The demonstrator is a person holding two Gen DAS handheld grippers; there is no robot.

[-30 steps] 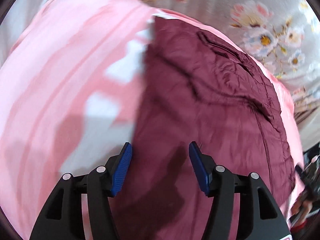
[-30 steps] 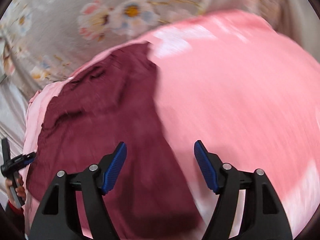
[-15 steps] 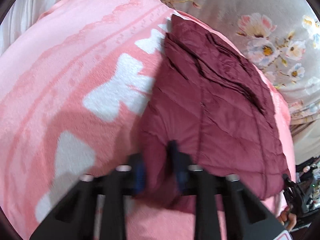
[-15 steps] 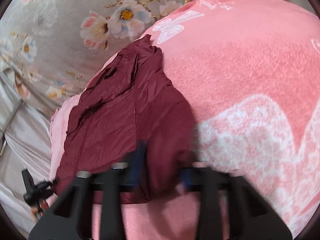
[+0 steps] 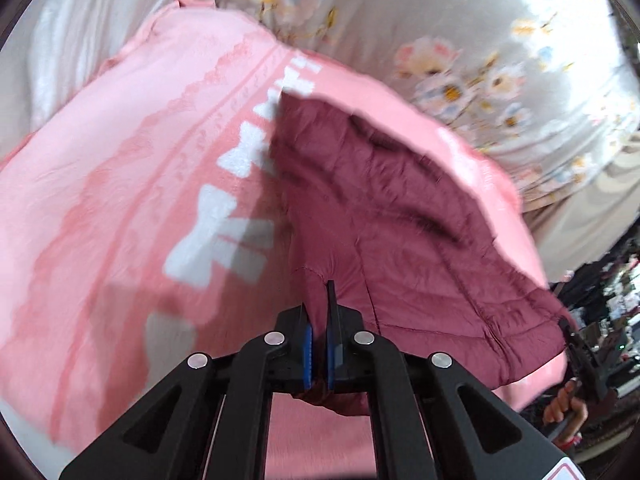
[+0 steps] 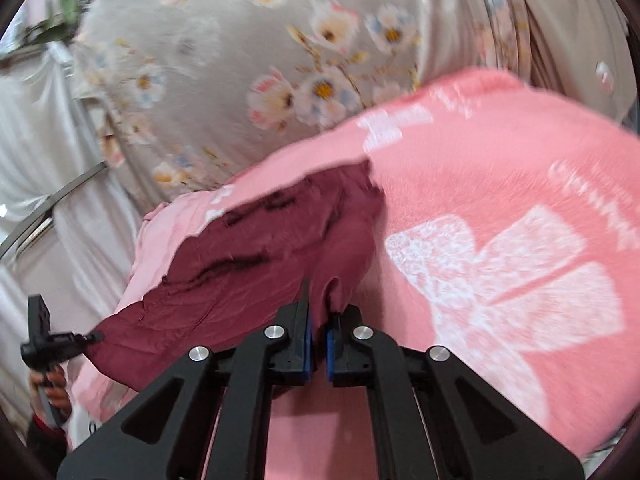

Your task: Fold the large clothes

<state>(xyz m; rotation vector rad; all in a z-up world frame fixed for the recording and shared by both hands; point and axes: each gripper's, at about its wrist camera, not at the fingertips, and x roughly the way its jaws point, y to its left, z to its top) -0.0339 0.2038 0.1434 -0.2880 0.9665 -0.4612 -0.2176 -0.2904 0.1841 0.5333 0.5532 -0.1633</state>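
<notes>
A dark maroon quilted jacket (image 5: pixel 400 232) lies on a pink blanket (image 5: pixel 132 168) with white bow prints. My left gripper (image 5: pixel 319 320) is shut on the jacket's near edge and lifts that edge off the blanket. In the right wrist view the same jacket (image 6: pixel 272 260) stretches away to the left. My right gripper (image 6: pixel 318 324) is shut on another near corner of it, raised above the pink blanket (image 6: pixel 500 208). Each view shows the other gripper at the jacket's far side: the right one (image 5: pixel 580 360) and the left one (image 6: pixel 52 340).
A grey floral sheet (image 5: pixel 480 60) covers the surface beyond the blanket and shows in the right wrist view (image 6: pixel 280 72) too. White drapes (image 6: pixel 36 128) and a metal rail (image 6: pixel 60 196) stand at the left. Dark clutter (image 5: pixel 608 304) sits at the far right.
Both grippers went from open above the jacket to shut on its near edge. They have since lifted and pulled back, so the jacket's edge now hangs raised between them.
</notes>
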